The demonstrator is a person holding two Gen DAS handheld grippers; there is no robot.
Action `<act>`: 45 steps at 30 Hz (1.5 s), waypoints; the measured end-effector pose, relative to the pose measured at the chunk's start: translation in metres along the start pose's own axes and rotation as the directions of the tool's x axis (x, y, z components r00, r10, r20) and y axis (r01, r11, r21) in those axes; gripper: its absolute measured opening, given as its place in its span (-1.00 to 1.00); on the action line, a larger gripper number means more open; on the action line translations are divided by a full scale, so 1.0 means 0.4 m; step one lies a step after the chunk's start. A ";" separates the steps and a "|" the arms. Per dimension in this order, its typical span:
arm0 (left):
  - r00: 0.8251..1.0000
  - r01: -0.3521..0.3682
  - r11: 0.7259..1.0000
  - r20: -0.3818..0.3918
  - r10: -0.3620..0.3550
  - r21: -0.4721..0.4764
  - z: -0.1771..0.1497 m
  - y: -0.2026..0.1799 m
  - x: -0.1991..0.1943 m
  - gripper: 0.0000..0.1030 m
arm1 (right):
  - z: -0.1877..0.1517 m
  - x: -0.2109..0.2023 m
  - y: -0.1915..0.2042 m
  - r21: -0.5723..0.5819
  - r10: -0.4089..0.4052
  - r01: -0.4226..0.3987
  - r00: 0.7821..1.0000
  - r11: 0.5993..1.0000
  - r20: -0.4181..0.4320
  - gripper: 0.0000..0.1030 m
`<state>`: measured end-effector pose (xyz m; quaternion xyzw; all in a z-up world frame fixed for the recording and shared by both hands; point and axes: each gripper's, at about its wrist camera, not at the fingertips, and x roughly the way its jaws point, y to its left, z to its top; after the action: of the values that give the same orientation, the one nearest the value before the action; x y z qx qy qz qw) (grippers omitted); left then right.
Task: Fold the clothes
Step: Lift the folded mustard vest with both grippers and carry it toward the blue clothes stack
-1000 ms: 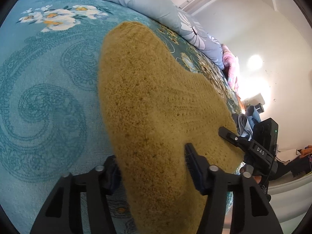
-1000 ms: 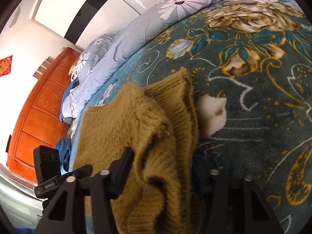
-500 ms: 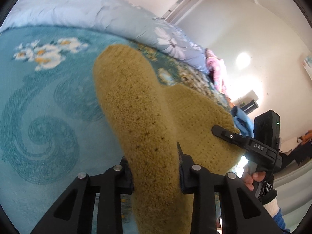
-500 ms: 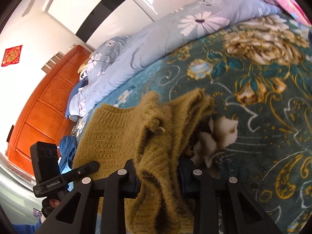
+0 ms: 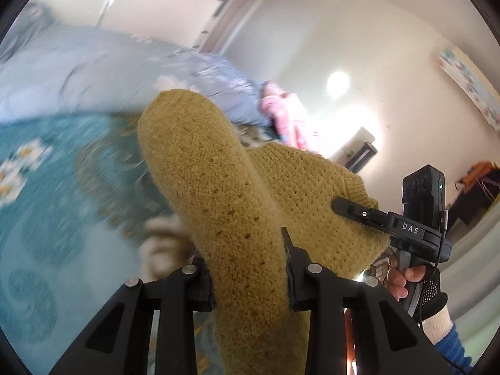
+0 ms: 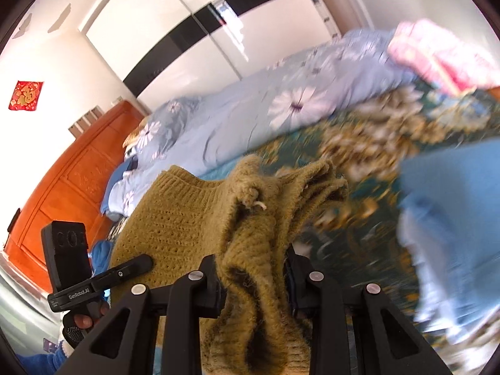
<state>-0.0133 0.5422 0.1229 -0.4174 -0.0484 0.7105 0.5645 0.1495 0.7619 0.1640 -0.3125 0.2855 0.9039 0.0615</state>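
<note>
Left gripper [image 5: 250,278] and right gripper [image 6: 253,284] are each clamped on a bunched fold of the mustard sweater [image 5: 218,193], which is held raised between them above the bed [image 6: 359,225]. Slippage is judged possible: the knit is thick and gripped in gathers. A blue garment [image 6: 450,218] lies right, a pale quilt [image 6: 250,118] beyond; trailing knit may be snagged.

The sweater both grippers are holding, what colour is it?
Mustard yellow sweater, clearest in the left wrist view.
</note>
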 end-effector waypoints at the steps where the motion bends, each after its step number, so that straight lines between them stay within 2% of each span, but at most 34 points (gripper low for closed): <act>1: 1.000 0.014 1.000 0.004 -0.014 0.017 0.020 -0.029 0.014 -0.35 | 0.019 -0.029 -0.010 -0.002 -0.014 0.014 1.000 1.000 0.016 -0.40; 7: 0.995 0.088 0.988 0.025 -0.092 0.130 0.147 -0.214 0.105 -0.35 | 0.133 -0.189 -0.095 -0.018 -0.081 0.083 0.992 0.996 0.101 -0.40; 11: 0.990 0.133 0.976 0.014 -0.137 0.171 0.205 -0.322 0.190 -0.35 | 0.202 -0.270 -0.172 -0.020 -0.141 0.144 0.982 0.989 0.122 -0.40; 16: 0.984 0.175 0.956 -0.019 -0.176 0.233 0.217 -0.444 0.309 -0.35 | 0.243 -0.359 -0.293 -0.006 -0.211 0.213 0.969 0.977 0.130 -0.40; 20: 0.976 0.217 0.948 -0.052 -0.211 0.232 0.202 -0.501 0.399 -0.35 | 0.239 -0.398 -0.398 0.017 -0.253 0.252 0.961 0.967 0.115 -0.40; 23: 0.972 0.232 0.947 -0.087 -0.218 0.220 0.155 -0.515 0.465 -0.35 | 0.219 -0.397 -0.474 0.040 -0.264 0.262 0.960 0.964 0.088 -0.40; 26: 0.974 0.216 0.953 -0.119 -0.194 0.212 0.103 -0.499 0.503 -0.35 | 0.174 -0.366 -0.545 0.057 -0.255 0.252 0.966 0.966 0.045 -0.40; 28: 0.976 0.193 0.963 -0.140 -0.168 0.188 0.068 -0.468 0.533 -0.35 | 0.137 -0.332 -0.593 0.081 -0.251 0.249 0.968 0.965 0.012 -0.40; 32: 0.974 0.162 0.982 -0.179 -0.143 0.099 0.016 -0.386 0.580 -0.33 | 0.090 -0.302 -0.647 0.129 -0.217 0.213 0.976 0.969 0.014 -0.38; 38: 0.971 0.144 0.989 -0.200 -0.134 0.035 -0.004 -0.342 0.603 -0.30 | 0.069 -0.272 -0.662 0.132 -0.200 0.196 0.980 0.972 0.016 -0.35; 45: 0.972 0.119 0.989 -0.212 -0.099 0.083 -0.002 -0.381 0.592 -0.28 | 0.066 -0.272 -0.666 0.165 -0.230 0.224 0.973 0.961 0.017 -0.35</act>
<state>0.1000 0.7957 0.0771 -0.4586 0.0220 0.6324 0.6240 0.2995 1.0047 0.1191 -0.3210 0.3191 0.8702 0.1948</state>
